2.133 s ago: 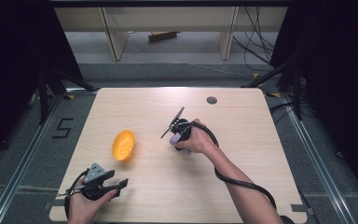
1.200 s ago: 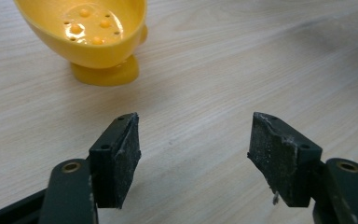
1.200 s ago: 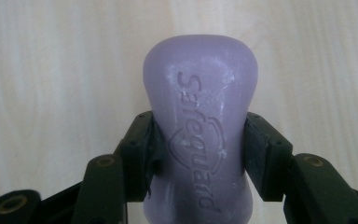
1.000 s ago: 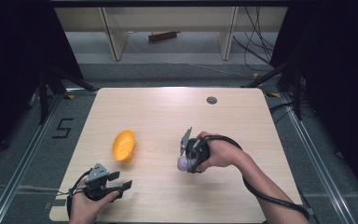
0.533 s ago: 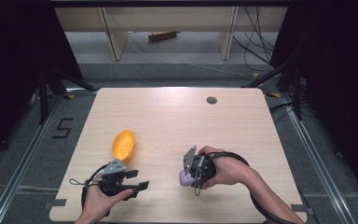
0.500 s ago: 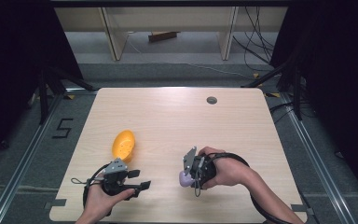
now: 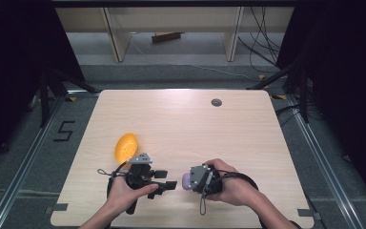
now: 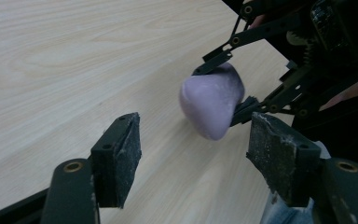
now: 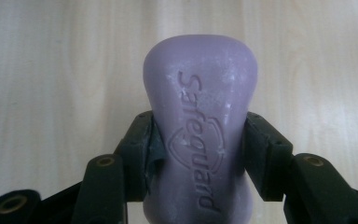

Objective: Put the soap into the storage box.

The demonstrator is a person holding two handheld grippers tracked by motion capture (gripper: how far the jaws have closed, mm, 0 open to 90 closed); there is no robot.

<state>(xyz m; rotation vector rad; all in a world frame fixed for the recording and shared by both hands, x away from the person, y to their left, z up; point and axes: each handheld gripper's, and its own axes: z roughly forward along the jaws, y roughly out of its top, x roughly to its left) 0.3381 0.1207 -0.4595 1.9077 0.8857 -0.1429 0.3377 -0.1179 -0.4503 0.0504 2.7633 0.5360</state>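
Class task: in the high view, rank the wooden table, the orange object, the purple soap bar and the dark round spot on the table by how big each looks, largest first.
1. wooden table
2. orange object
3. purple soap bar, partly hidden by the right gripper, so its full size is unsure
4. dark round spot

Light wooden table (image 7: 181,114) on grey carpet floor (image 7: 24,157).
Pale wooden shelf legs (image 7: 116,36) stood behind; black curtains (image 7: 9,57) flanked, black cables (image 7: 267,33) trailed.

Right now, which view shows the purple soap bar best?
The right gripper view: the soap bar sits close up, pinched at its waist, its stamped lettering readable. The left gripper view shows it smaller, from the side. The high view gives a small lilac blob.
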